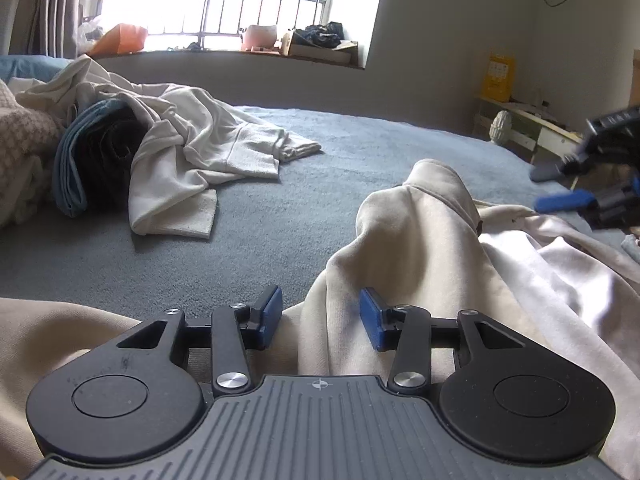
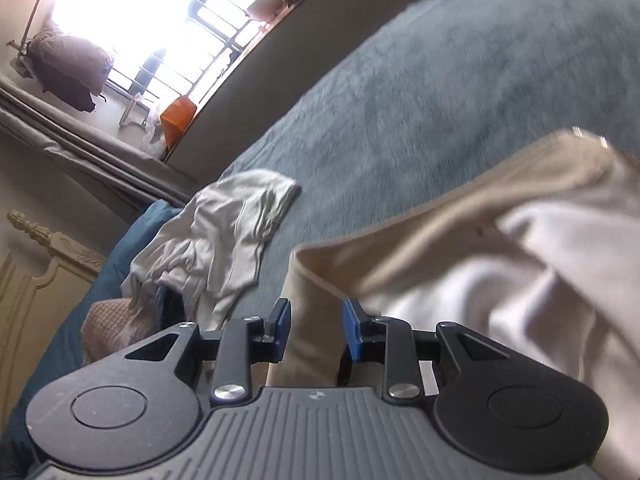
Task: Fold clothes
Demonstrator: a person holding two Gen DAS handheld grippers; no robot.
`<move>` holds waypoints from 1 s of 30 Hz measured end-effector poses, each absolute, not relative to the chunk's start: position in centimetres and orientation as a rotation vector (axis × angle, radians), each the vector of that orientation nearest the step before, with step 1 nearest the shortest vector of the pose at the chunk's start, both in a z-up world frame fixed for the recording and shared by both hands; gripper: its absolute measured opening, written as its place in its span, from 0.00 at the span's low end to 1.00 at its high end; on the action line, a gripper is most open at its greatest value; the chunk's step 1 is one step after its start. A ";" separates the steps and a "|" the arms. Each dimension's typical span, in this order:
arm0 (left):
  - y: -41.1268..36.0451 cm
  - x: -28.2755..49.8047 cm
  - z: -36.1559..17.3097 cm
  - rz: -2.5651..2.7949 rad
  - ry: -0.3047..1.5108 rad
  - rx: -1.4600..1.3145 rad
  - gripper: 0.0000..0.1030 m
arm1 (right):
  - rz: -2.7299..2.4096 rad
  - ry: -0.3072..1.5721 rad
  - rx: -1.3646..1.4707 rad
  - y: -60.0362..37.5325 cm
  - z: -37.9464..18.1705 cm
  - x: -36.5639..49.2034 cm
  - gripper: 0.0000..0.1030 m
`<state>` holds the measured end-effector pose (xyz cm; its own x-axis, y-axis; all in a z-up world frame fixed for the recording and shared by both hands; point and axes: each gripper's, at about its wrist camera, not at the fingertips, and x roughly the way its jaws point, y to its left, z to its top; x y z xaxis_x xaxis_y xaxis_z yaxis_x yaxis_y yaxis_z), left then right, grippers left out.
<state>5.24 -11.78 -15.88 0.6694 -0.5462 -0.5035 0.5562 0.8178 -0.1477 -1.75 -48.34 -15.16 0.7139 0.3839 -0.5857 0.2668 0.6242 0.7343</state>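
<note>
Beige garment (image 1: 420, 240) bunched on bed (image 1: 280, 200), unfolded. Left gripper (image 1: 320, 316) jaws apart, fabric between, not pinched. Right gripper (image 2: 316, 330) likewise (blurred). White garment (image 1: 192, 152) heaped beyond: 2 pieces left, 0 folded.

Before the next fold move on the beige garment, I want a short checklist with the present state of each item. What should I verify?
1. Left claw has fabric between its pads: ok, a fold of the beige garment stands there, but the pads do not press on it.
2. Right claw has fabric: ok, the garment's edge lies between the pads; a firm grip: cannot tell.
3. Both claws are on the same garment: ok.
4. Free blue bed cover ahead for the fold: ok.
5. White clothes pile lies apart from the garment: ok.
6. Garment spread flat: not ok, it is bunched up.
</note>
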 end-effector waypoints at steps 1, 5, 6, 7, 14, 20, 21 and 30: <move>-11.6 4.9 -15.5 -0.621 0.546 0.019 0.42 | 0.085 0.823 0.963 -48.1 -15.8 -3.2 0.30; -11.4 3.2 -13.4 -0.712 0.513 -0.002 0.42 | 0.091 0.878 1.120 -46.7 -18.4 -8.3 0.30; -11.6 2.8 -12.9 -0.758 0.523 -0.013 0.42 | 0.092 0.888 1.151 -46.2 -19.0 -9.3 0.30; -11.9 2.7 -12.7 -0.826 0.566 -0.044 0.42 | 0.094 0.896 1.179 -45.8 -19.7 -10.2 0.30; -18.5 0.6 -14.8 -1.061 0.890 0.101 0.43 | 0.020 0.790 1.250 -44.4 -21.0 -14.4 0.30; -19.6 0.2 -15.8 -0.978 0.869 0.149 0.32 | -0.013 0.739 1.176 -44.1 -19.3 -16.4 0.30; -18.9 0.8 -16.0 -0.974 0.889 0.100 0.30 | -0.014 0.741 1.162 -44.0 -19.1 -16.5 0.30; -11.9 6.5 -21.0 -0.930 1.203 -0.650 0.07 | 0.013 0.743 1.198 -43.4 -20.2 -14.5 0.30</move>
<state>6.51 -11.94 -20.95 0.0850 -0.8701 -0.4856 0.2506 0.4903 -0.8347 -14.51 -43.40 -20.23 0.7665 0.3850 -0.5141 0.3673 0.3939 0.8426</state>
